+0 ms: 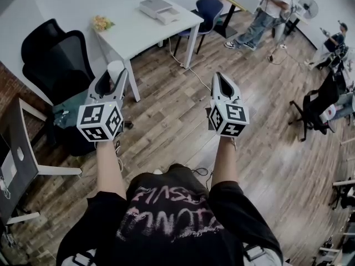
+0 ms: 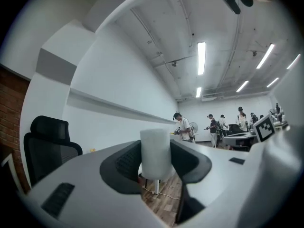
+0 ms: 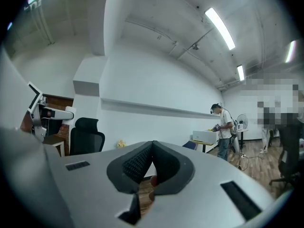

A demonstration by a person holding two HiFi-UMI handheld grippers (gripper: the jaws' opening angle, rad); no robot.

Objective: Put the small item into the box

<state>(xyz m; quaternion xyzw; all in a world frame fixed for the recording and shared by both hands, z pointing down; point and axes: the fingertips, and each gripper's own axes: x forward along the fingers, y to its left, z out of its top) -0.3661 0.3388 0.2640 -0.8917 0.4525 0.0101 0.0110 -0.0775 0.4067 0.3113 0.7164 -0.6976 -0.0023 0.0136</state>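
Wood-plank floor [image 1: 166, 121], open office. Task item: small white cylinder [image 2: 156, 152], matte, faintly pebbled wrap, upright, clamped between the wide-set jaws of the left gripper [image 1: 113, 79], up in the air. Right gripper [image 3: 152, 148] jaws together, empty. White box [image 1: 160, 9] sat on the white table [image 1: 138, 35], well ahead. Judgement: hold cylinder upright, grip steady, release only over the box
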